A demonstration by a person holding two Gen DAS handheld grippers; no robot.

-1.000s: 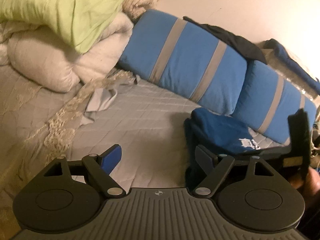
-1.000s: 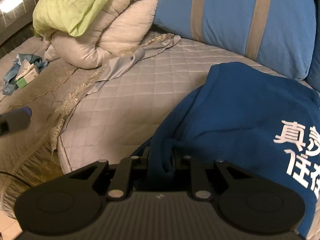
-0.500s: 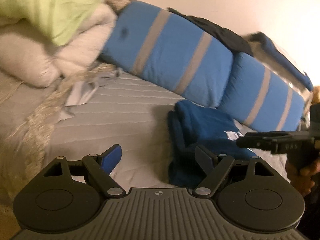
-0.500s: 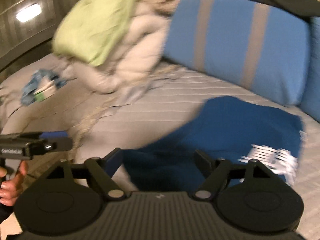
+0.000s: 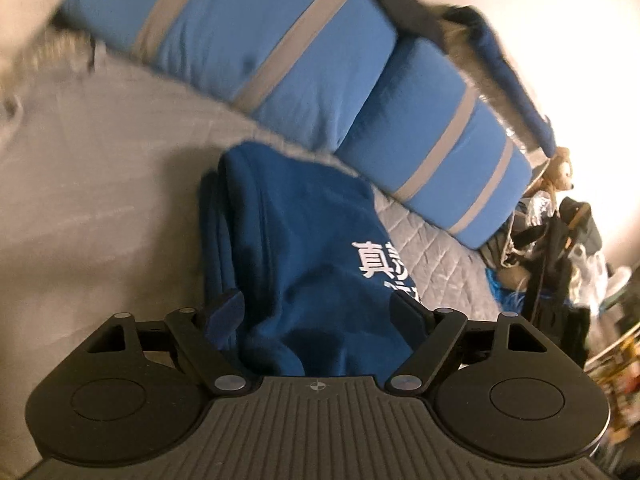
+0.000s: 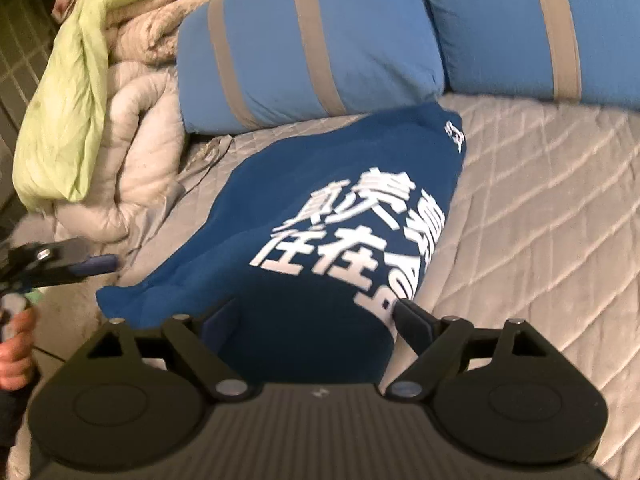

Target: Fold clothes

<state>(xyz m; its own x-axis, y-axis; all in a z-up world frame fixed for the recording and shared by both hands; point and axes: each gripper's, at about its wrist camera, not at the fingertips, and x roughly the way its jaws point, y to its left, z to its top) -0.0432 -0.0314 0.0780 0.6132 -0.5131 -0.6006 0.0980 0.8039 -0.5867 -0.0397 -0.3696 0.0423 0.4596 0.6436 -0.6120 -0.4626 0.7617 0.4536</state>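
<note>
A dark blue shirt (image 5: 304,240) with white characters lies folded on the grey quilted bed (image 5: 80,200). My left gripper (image 5: 316,312) hovers over its near end. The jaws stand wide and are closing slightly, with cloth bunched between them but no pad pressing on it. In the right wrist view the same shirt (image 6: 340,184) stretches away from my right gripper (image 6: 316,320). Those jaws are opening, spread over the shirt's near edge without gripping it. The left gripper's blue fingertip (image 6: 100,264) shows at the left edge, held by a hand (image 6: 16,344).
Two blue pillows with grey stripes (image 6: 312,40) line the back of the bed (image 6: 540,200). A white duvet (image 6: 136,128) and a green cloth (image 6: 64,120) are piled at the left. A dark garment (image 5: 404,12) drapes over the pillows. Clutter (image 5: 560,240) stands beyond the bed's right side.
My right gripper let go of the shirt fold, opened wide and drew back. My left gripper swung right until the shirt came between its fingers.
</note>
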